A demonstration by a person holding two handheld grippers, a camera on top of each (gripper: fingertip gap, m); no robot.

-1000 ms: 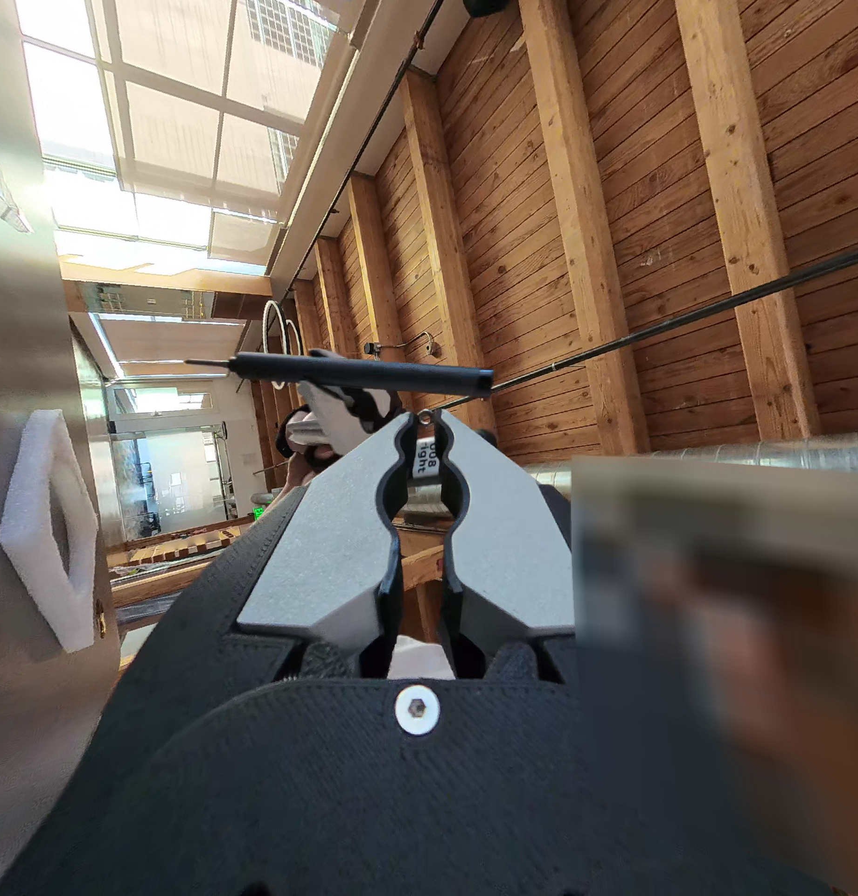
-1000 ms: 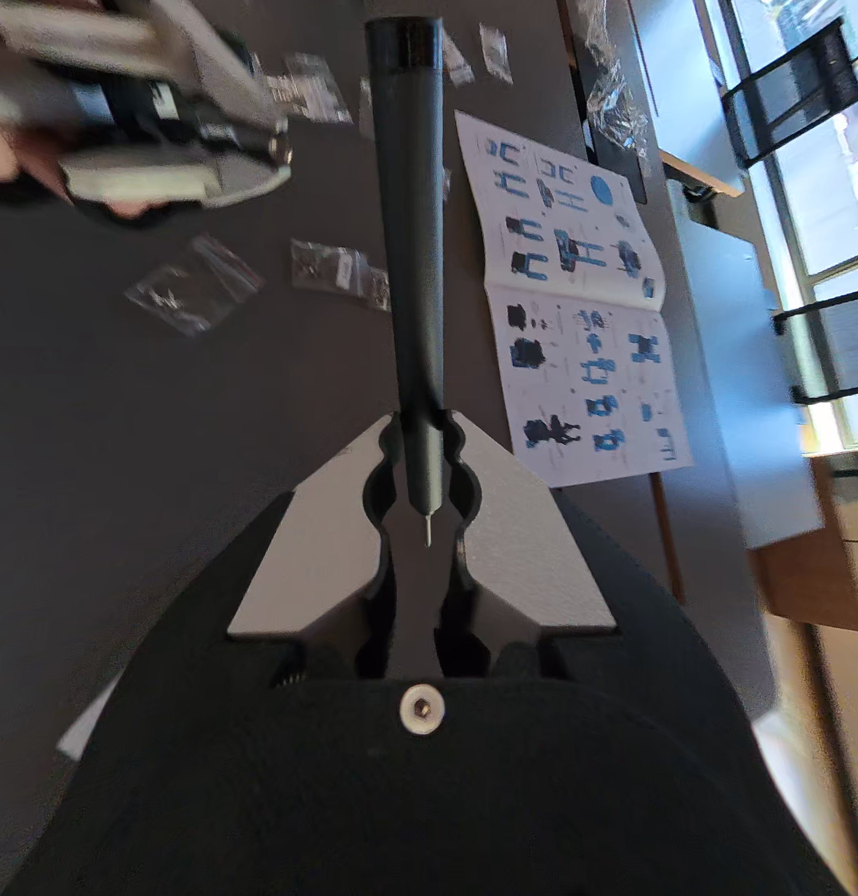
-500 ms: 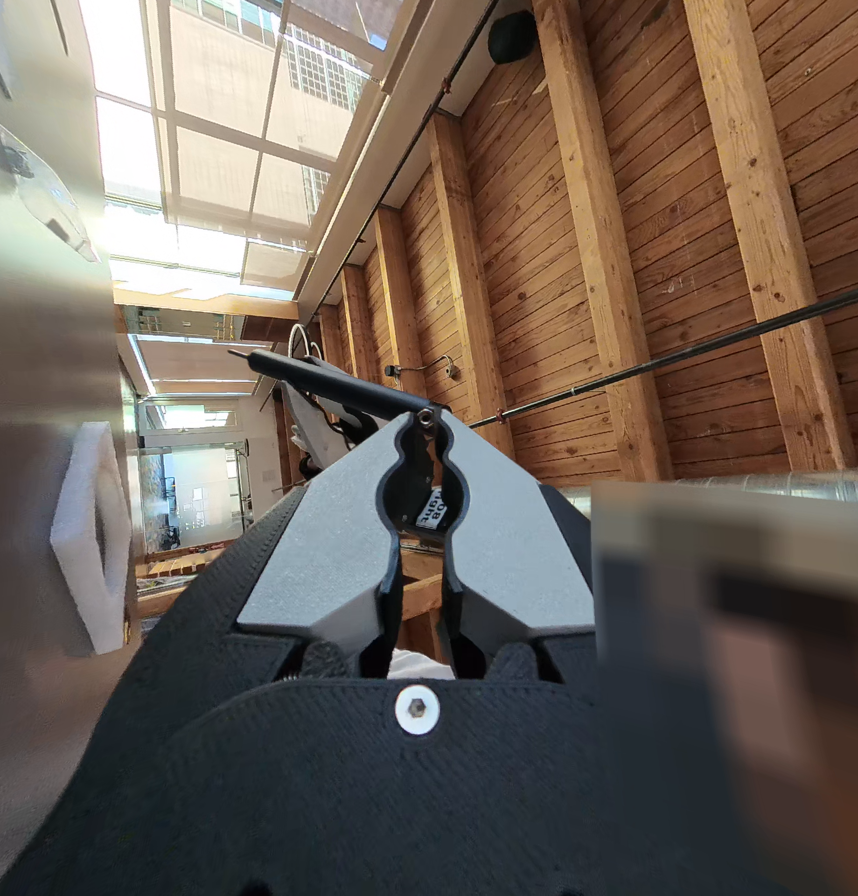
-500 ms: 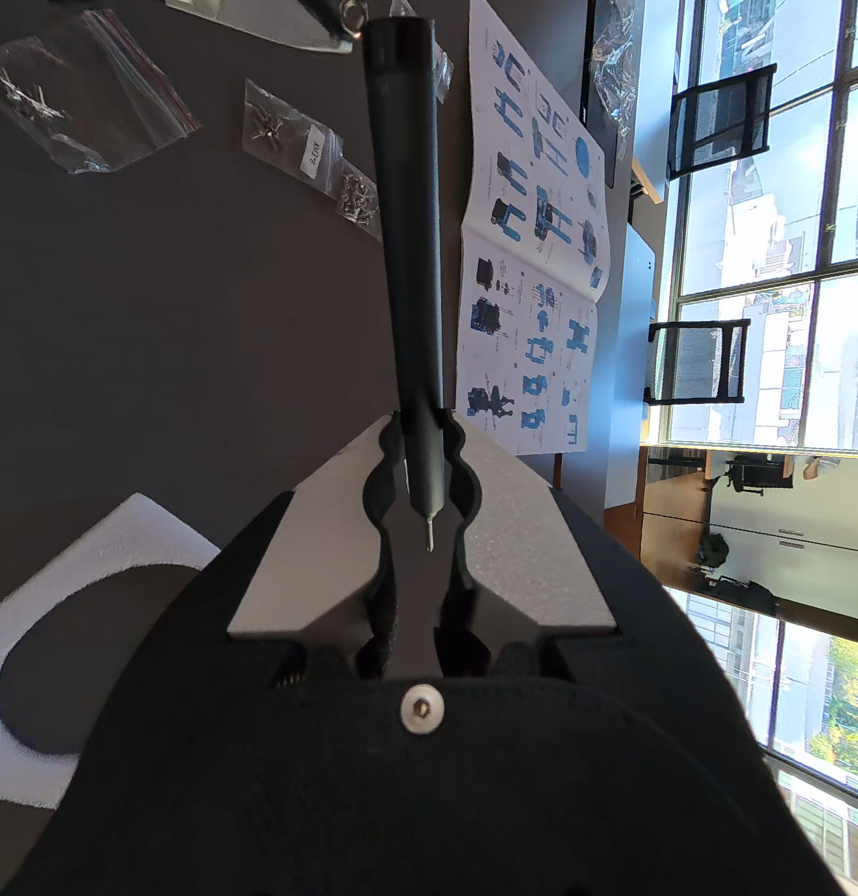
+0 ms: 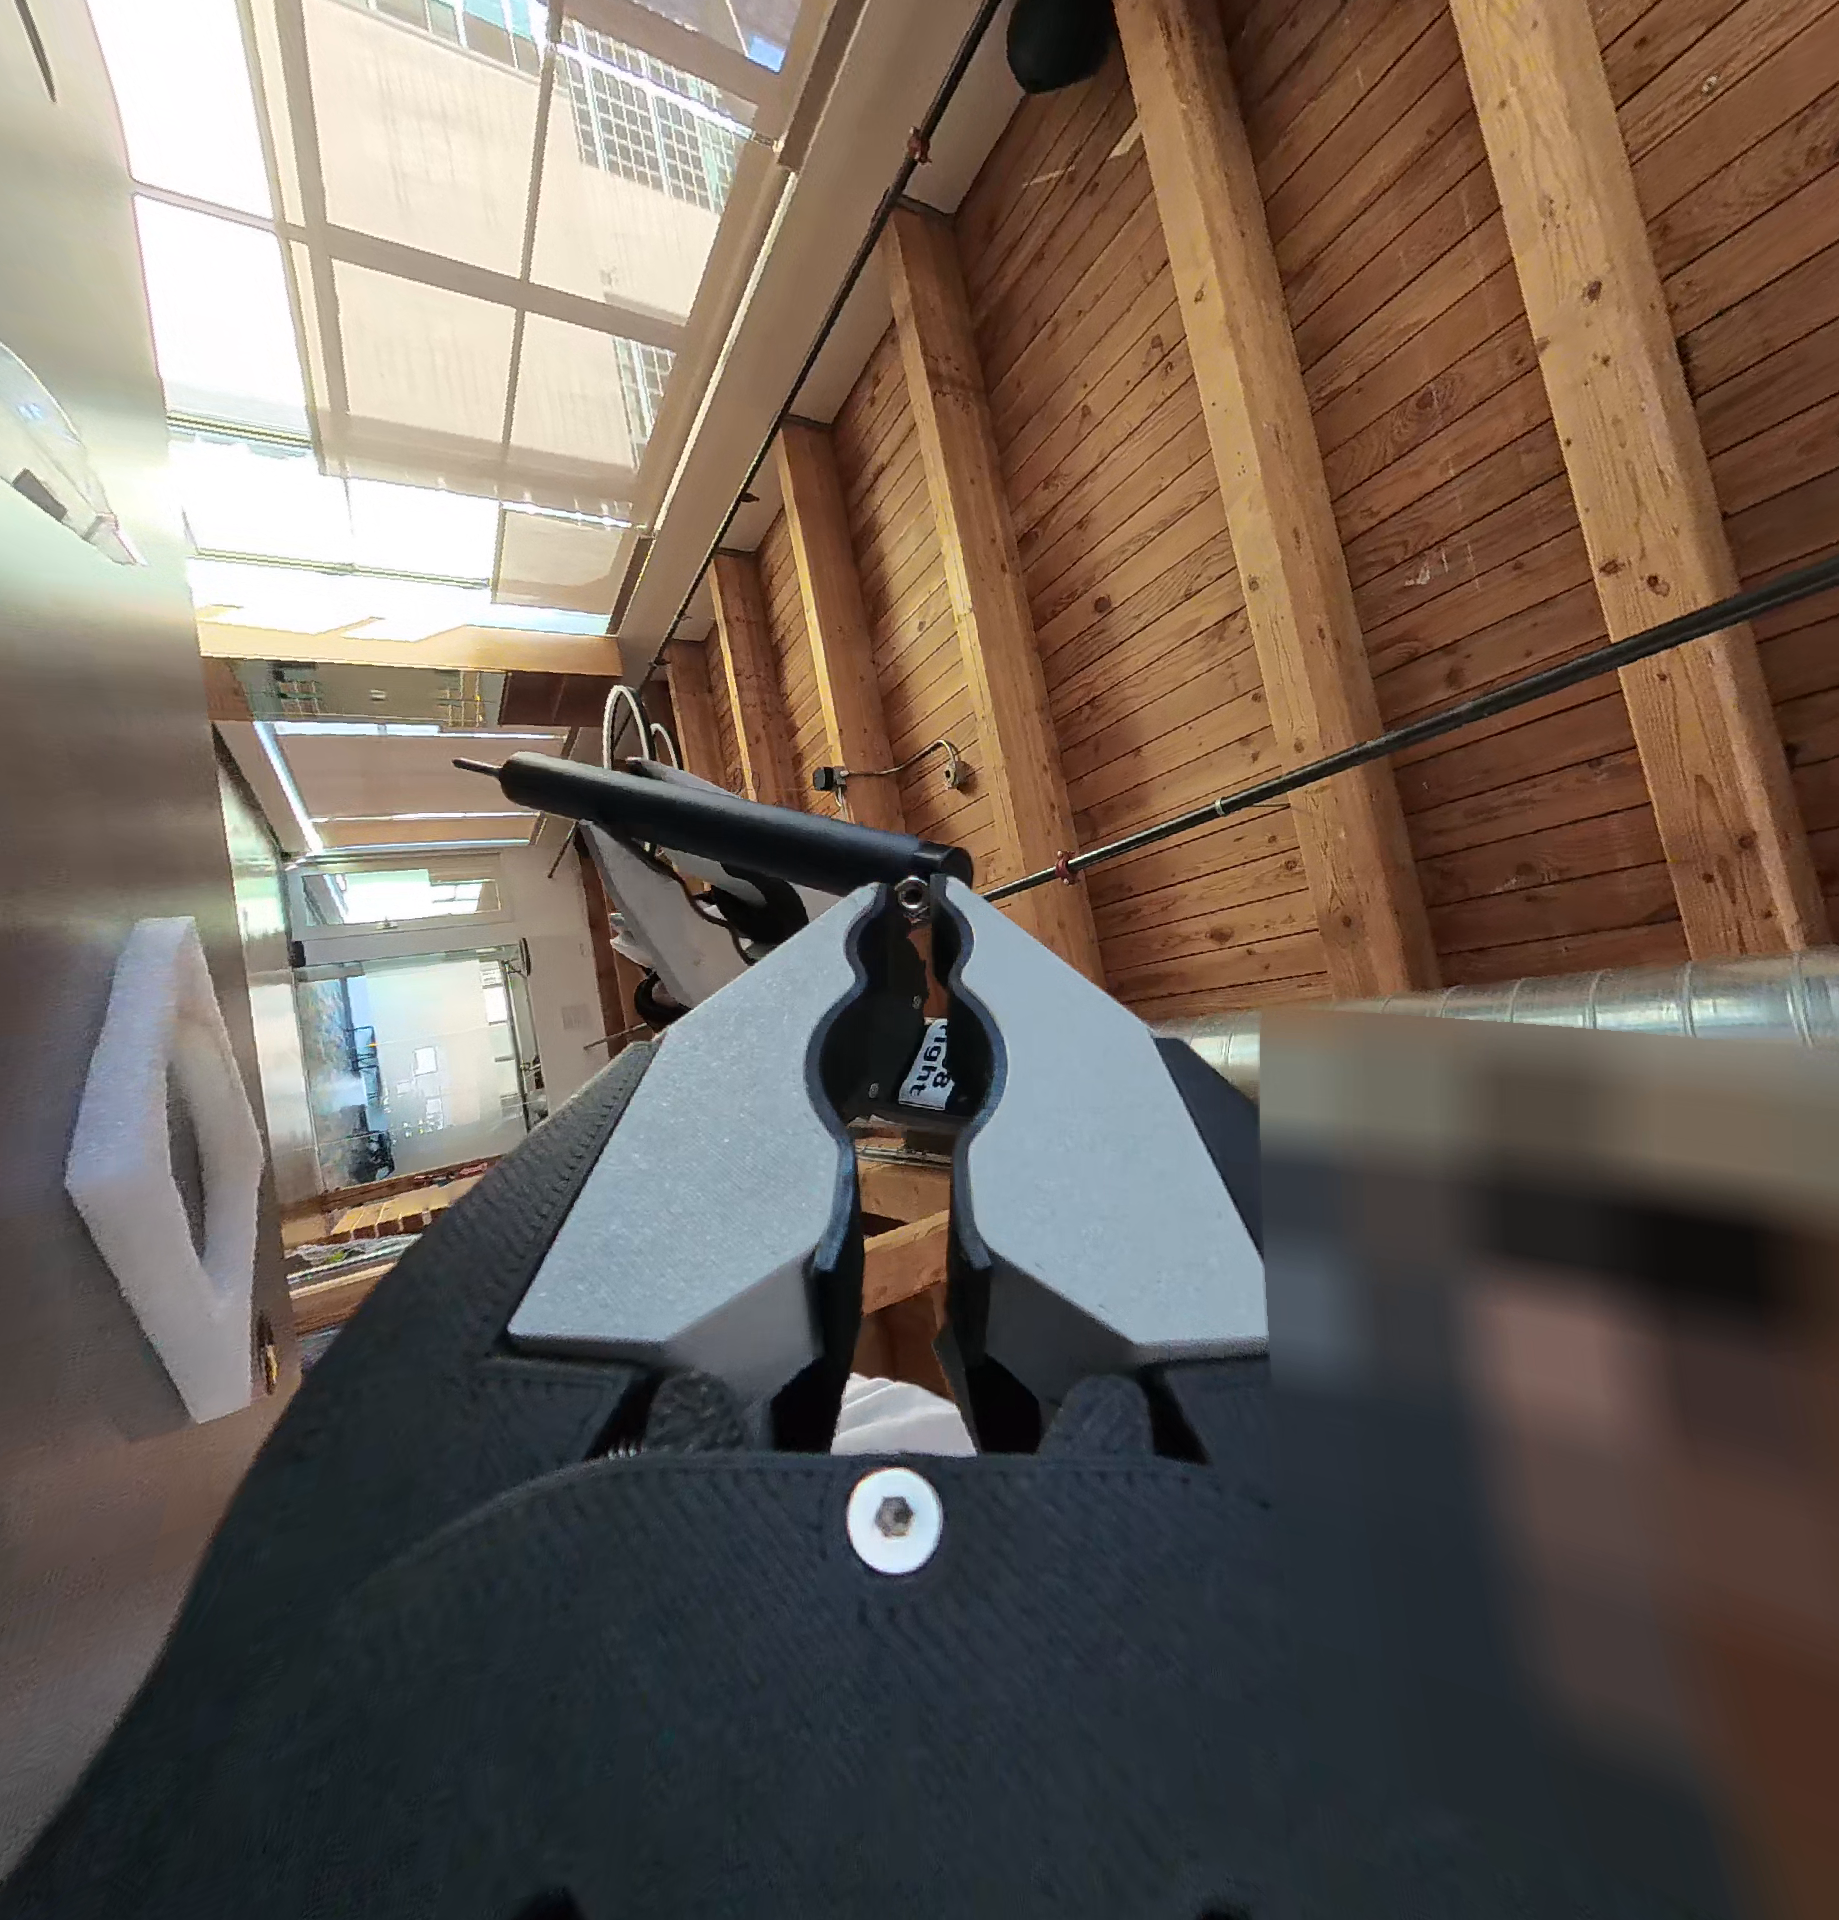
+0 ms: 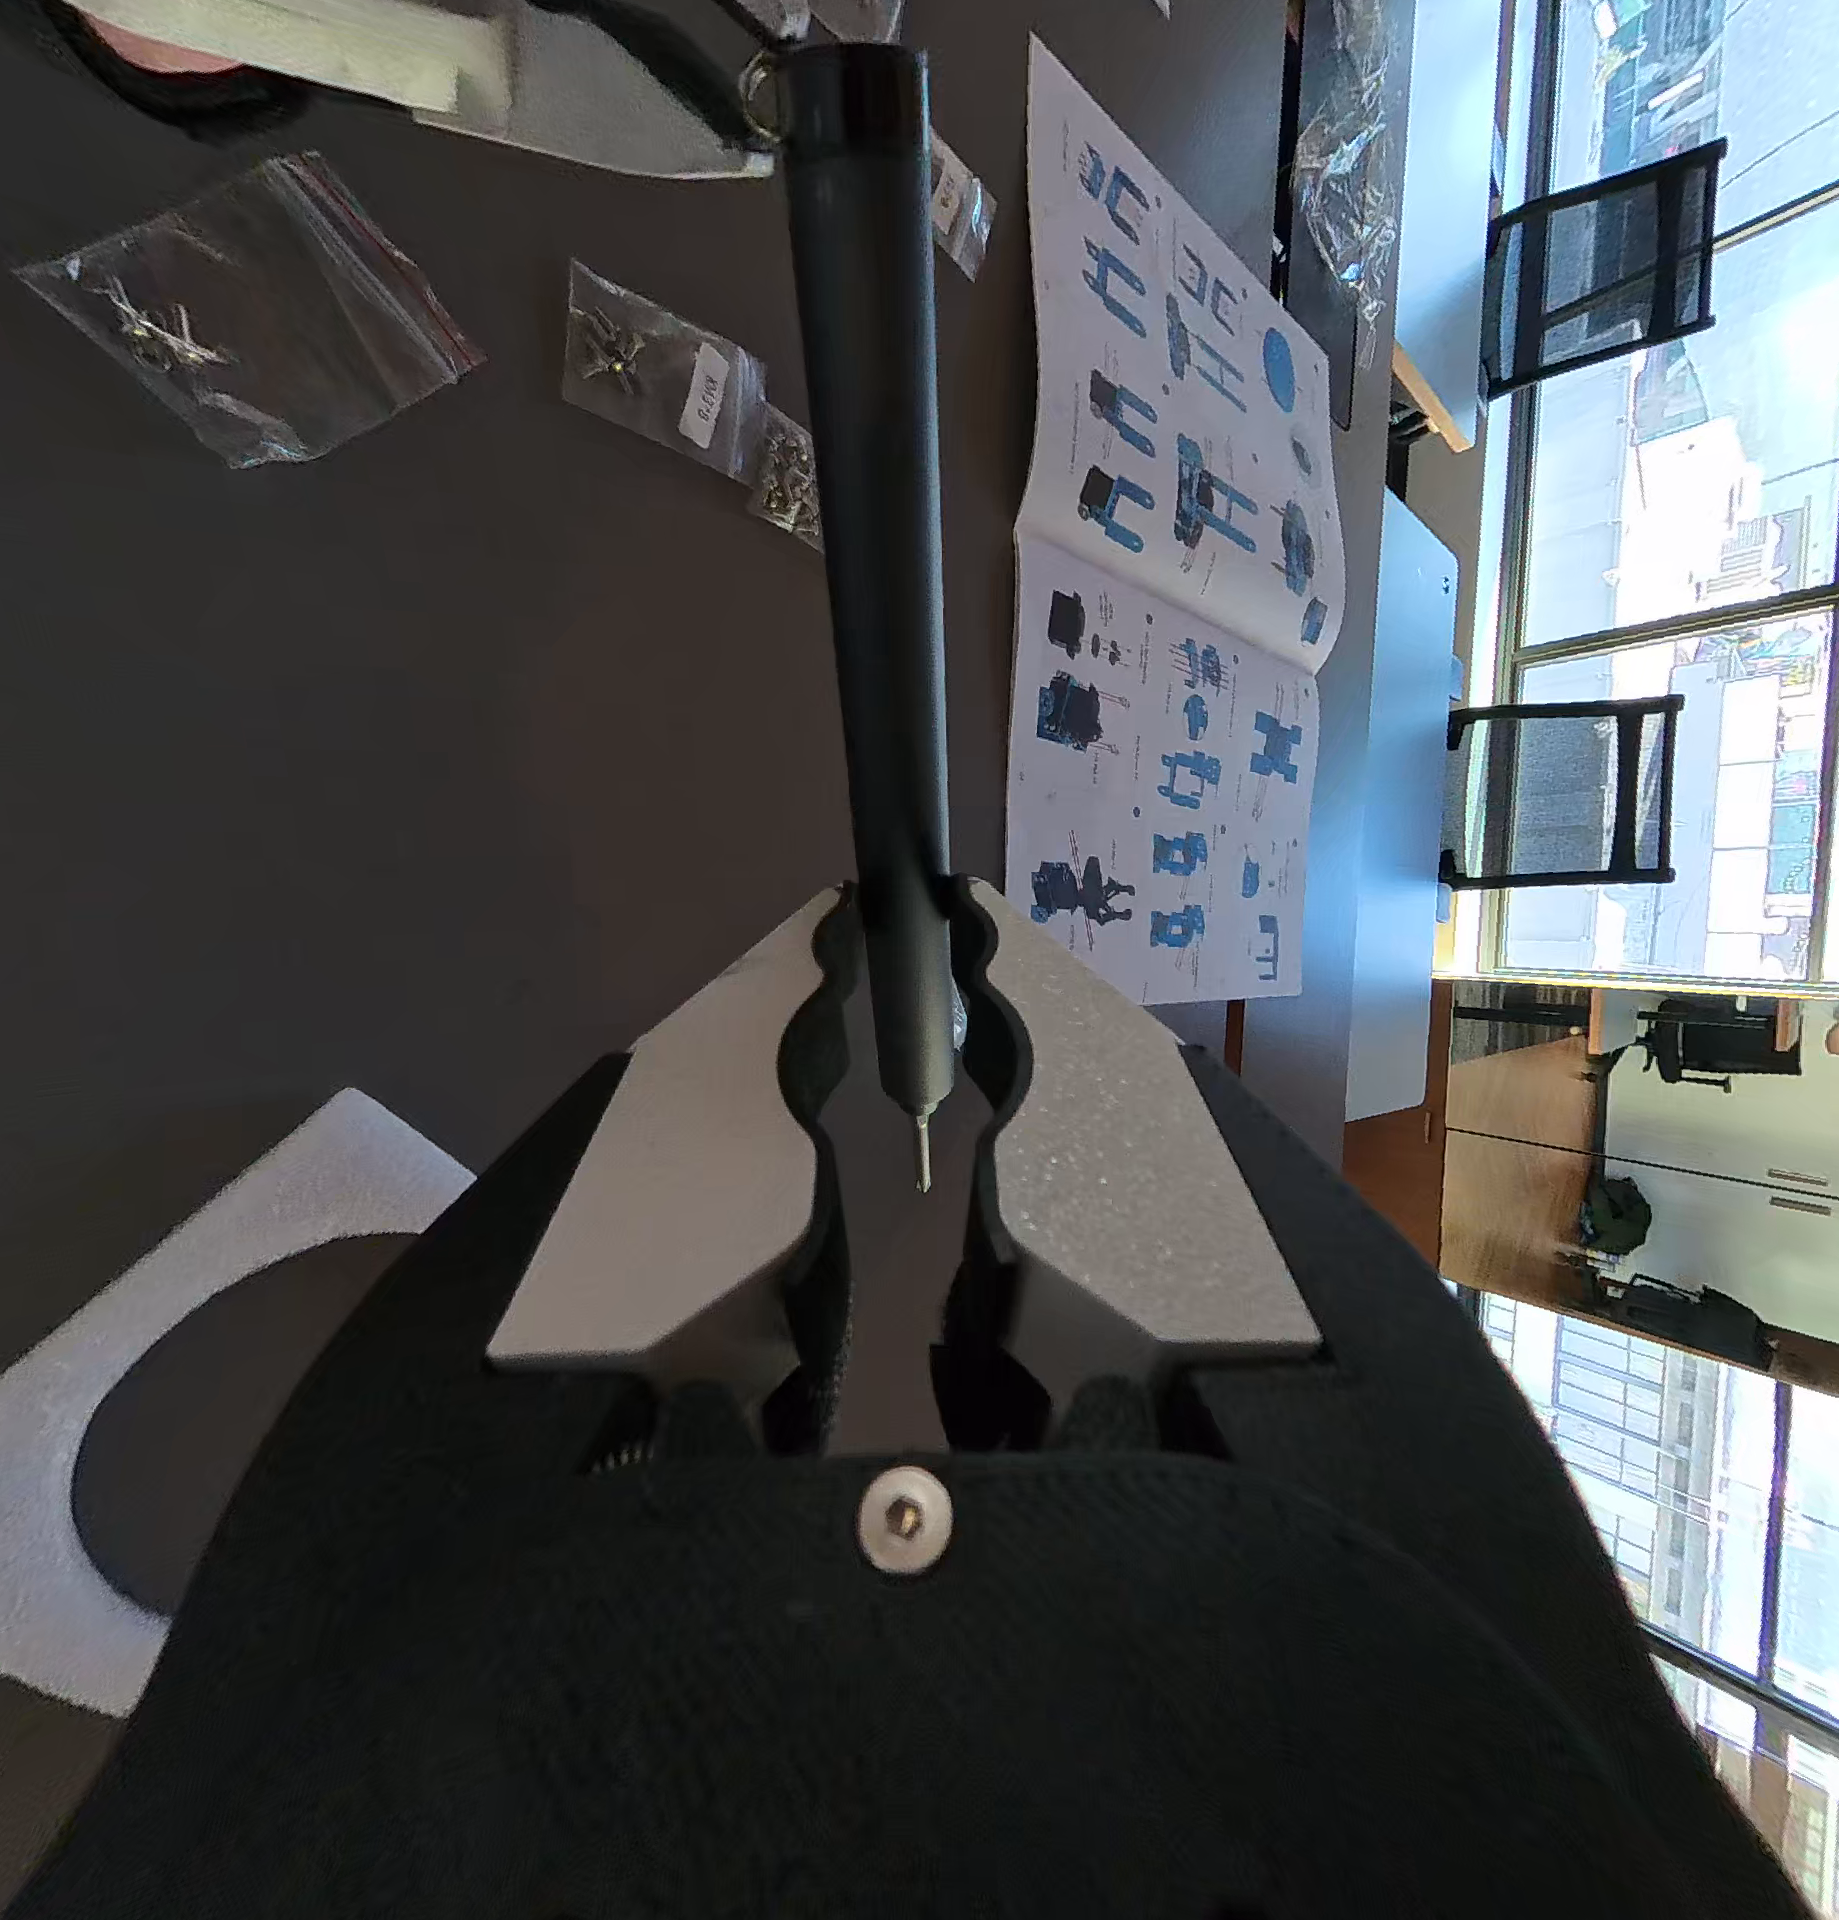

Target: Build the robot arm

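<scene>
My left gripper [image 5: 910, 902] is shut on a small silver nut [image 5: 907, 894] pinched at its very tips. My right gripper [image 6: 902, 920] is shut on a black pen-shaped screwdriver [image 6: 873, 468], whose bit [image 6: 923, 1158] points back between the jaws. The screwdriver's blunt far end meets the nut [image 6: 757, 88]. The left gripper's grey finger [image 6: 603, 135] shows at the top of the right wrist view. In the left wrist view the screwdriver [image 5: 728, 821] runs up-left from the nut, with the right gripper's grey finger [image 5: 650, 925] behind it.
On the dark table [image 6: 375, 727] lie clear bags of screws [image 6: 250, 312] [image 6: 666, 384], an open instruction booklet [image 6: 1175, 582] and a white foam piece with a cut-out [image 6: 167, 1299], also in the left wrist view [image 5: 156, 1195]. Black chairs [image 6: 1559, 790] stand by the windows.
The left gripper, off to the side a second ago, has come in with the nut to the screwdriver's far end. The right gripper keeps its grip and has tilted a little.
</scene>
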